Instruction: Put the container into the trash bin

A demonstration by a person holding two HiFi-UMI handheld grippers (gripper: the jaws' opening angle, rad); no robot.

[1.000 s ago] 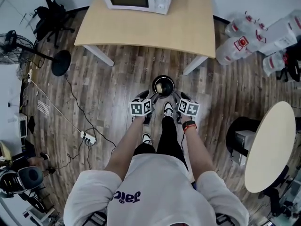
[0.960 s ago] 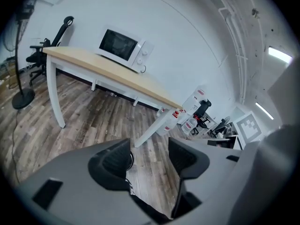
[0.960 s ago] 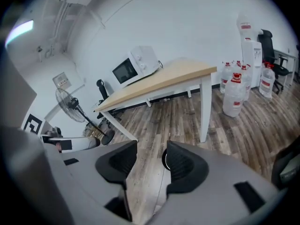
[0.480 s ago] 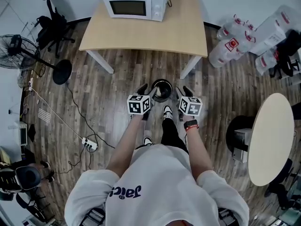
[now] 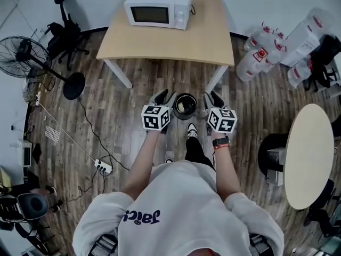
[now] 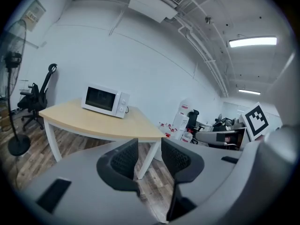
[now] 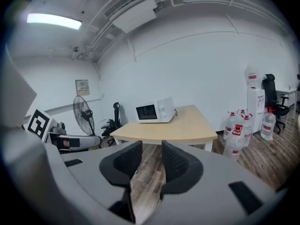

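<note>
— Why do the left gripper (image 5: 161,97) and right gripper (image 5: 215,98) flank the trash bin (image 5: 175,106), empty?
— Likely finished: both jaws are closing on nothing. The container is probably inside the bin, which stands on the floor (image 5: 122,116); it's too dark to tell.

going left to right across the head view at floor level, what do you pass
standing fan → power strip → left gripper (jaws closing, nothing between them) → trash bin → right gripper (jaws closing, nothing between them) → round table
</note>
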